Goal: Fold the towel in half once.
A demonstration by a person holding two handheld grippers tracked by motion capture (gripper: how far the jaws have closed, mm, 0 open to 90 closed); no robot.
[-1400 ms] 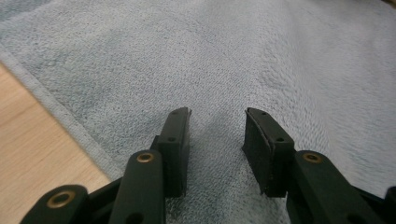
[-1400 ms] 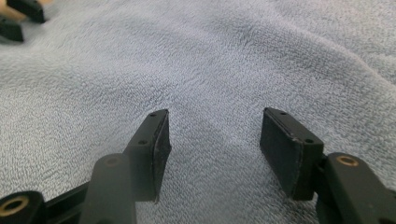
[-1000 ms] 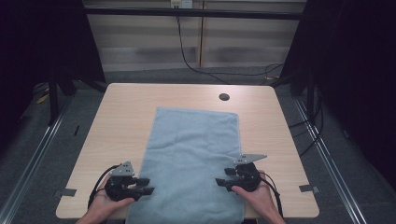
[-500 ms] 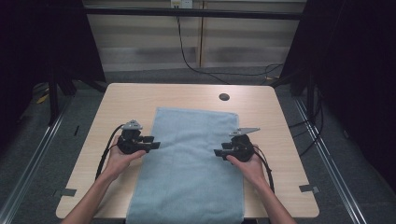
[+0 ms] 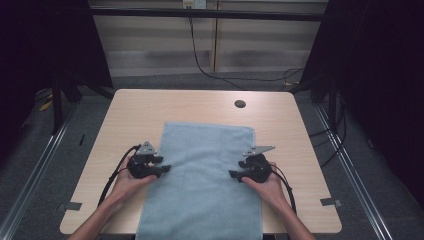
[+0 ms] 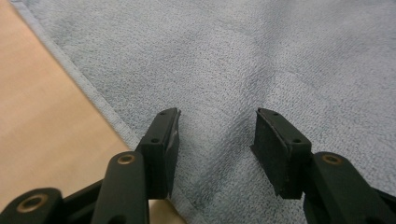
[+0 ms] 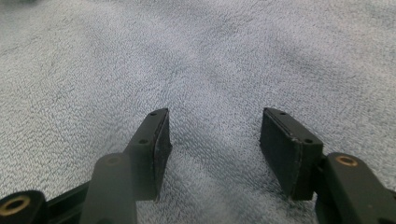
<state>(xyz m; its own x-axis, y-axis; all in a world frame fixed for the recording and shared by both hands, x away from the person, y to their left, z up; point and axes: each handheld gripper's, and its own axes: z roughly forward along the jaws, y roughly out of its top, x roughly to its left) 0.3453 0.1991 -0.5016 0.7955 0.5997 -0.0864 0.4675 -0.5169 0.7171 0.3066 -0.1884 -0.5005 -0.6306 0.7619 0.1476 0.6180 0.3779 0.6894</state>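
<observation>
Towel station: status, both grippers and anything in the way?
Left gripper open, at the towel left edge. Right gripper open, over its right side. Towel flat, near end past the table edge. Nothing in the way.

- The high view looks from above the person's side, forward and down. It takes in the whole pale wooden table [image 5: 150, 115] in the middle of the frame, with floor and wall behind, so it sits far off.
- The left gripper view looks along its own black jaws from very close. The soft light blue towel [image 6: 280, 56] covers most of the frame, with table wood [image 6: 42, 116] at the left.
- The right gripper view is just as close, looking down on the towel [image 7: 196, 56].
- All three views share the towel [image 5: 205, 170].
</observation>
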